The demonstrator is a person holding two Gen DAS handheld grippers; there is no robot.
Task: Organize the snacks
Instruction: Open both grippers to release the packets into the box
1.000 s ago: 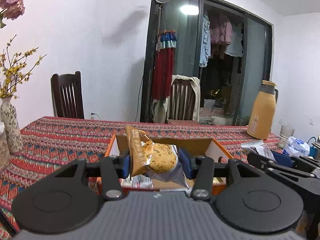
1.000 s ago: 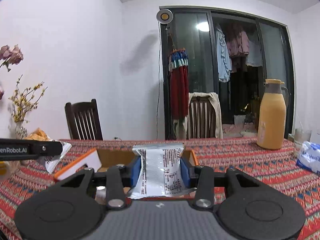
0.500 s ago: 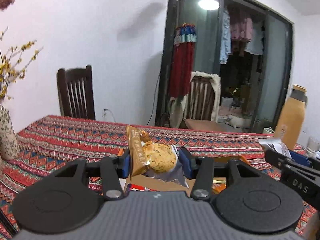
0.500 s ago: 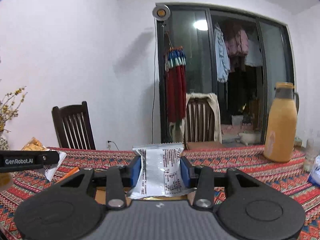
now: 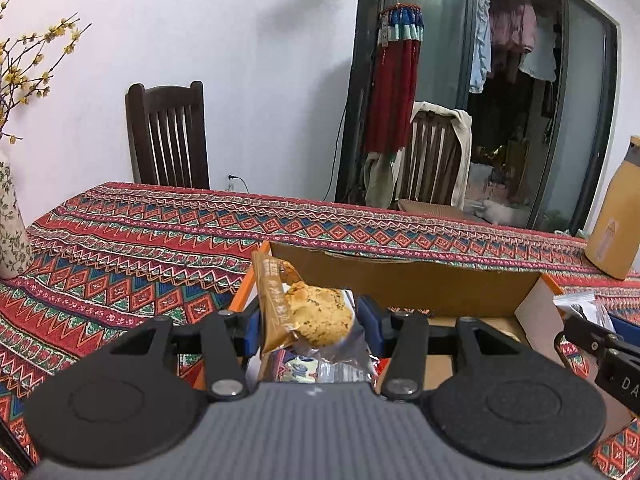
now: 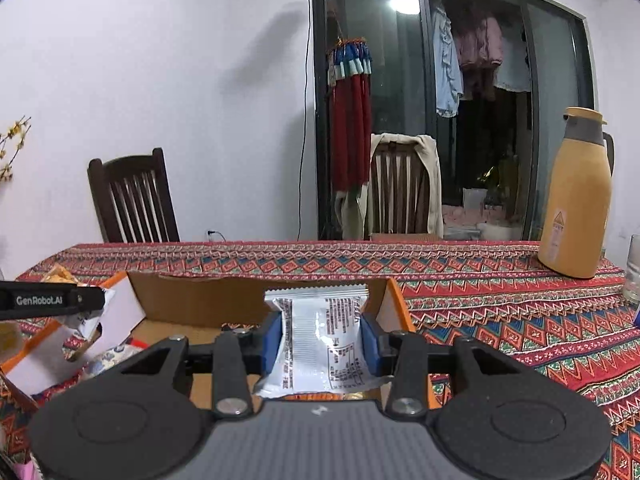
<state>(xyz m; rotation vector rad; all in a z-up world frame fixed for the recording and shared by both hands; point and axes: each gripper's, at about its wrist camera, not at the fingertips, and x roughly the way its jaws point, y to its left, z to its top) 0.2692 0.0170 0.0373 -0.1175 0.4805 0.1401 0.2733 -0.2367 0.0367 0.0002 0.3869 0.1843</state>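
Left wrist: left gripper [image 5: 308,326] clamped on a cookie packet [image 5: 298,314], held over the open cardboard box [image 5: 404,282] on the tablecloth [image 5: 132,248].

Right wrist: right gripper [image 6: 322,342] pinching a silver snack packet [image 6: 320,344], poised above the same box [image 6: 200,300].

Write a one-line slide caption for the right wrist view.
Right gripper holds a white snack packet over the open cardboard box on the patterned tablecloth.
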